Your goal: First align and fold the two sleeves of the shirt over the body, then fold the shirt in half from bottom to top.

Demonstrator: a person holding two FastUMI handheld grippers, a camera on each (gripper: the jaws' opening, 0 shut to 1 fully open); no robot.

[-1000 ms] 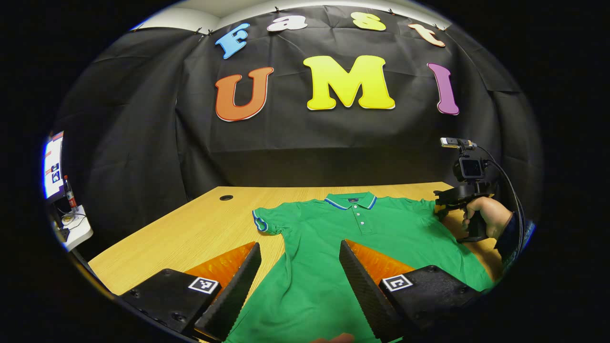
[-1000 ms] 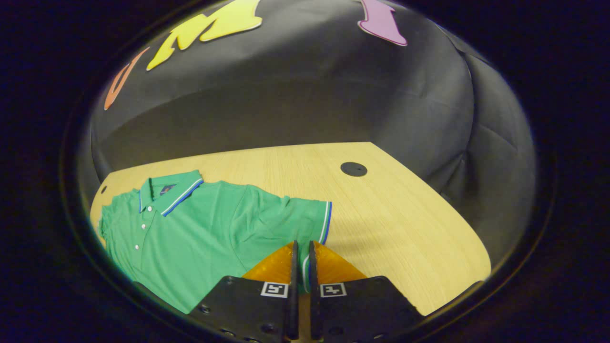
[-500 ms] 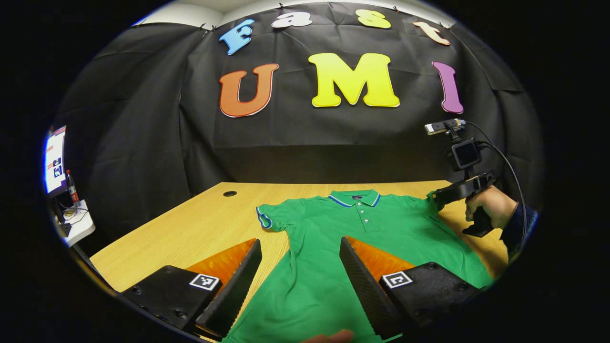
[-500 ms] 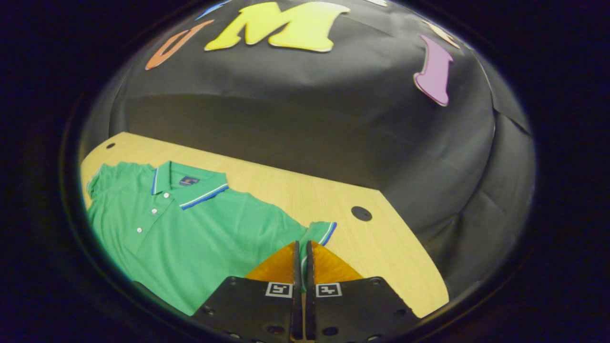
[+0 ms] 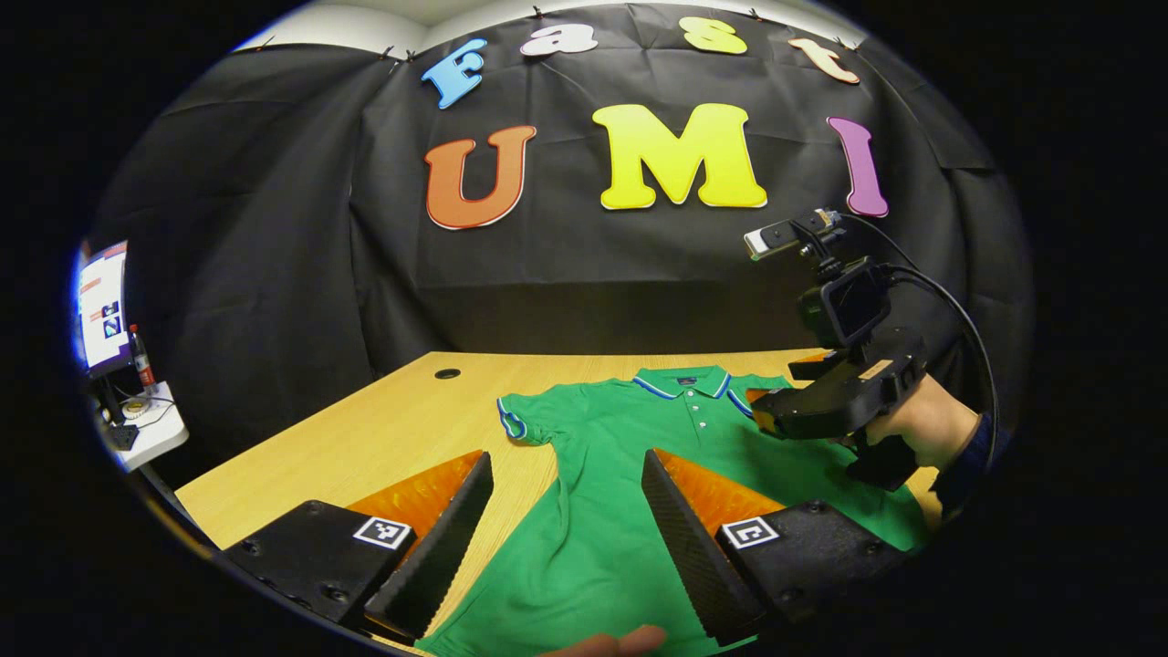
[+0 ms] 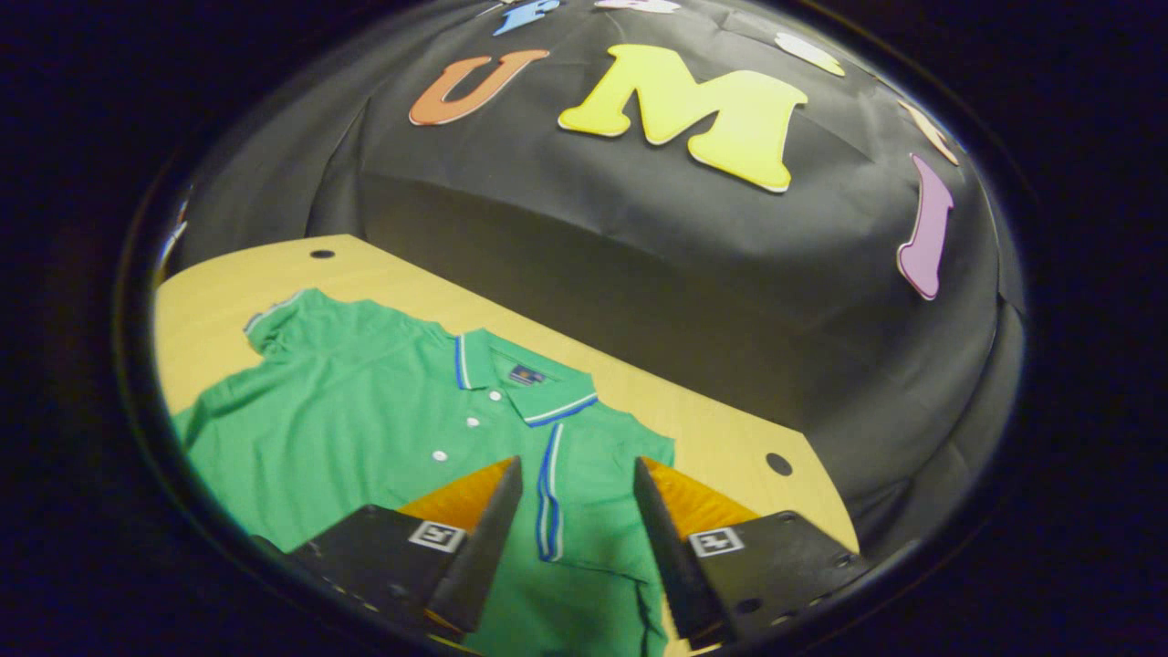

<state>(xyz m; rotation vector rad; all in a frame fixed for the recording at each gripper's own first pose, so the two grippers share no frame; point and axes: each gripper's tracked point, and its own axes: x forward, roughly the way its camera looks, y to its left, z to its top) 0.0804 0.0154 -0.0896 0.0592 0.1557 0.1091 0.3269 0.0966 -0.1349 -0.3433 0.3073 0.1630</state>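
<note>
The green polo shirt (image 5: 630,474) lies flat, front up, on the wooden bench (image 5: 383,438), its collar (image 6: 525,379) toward the black cloth wall (image 5: 274,274). In the right gripper view, 1 sleeve (image 6: 584,502) is folded inward over the body, its striped cuff lying just below the collar, between the fingers of the right gripper (image 6: 573,474). That gripper's jaws stand wide apart and hold nothing. The other sleeve (image 5: 520,422) is spread out flat to the side of the collar, away from the fold. In the left gripper view, the left gripper (image 5: 566,465) hovers over the shirt's lower body with its jaws wide and empty. There too, a hand (image 5: 922,424) holds the right gripper over the shirt beside the collar. A round hole (image 5: 447,373) sits in the bench beyond the spread sleeve.
</note>
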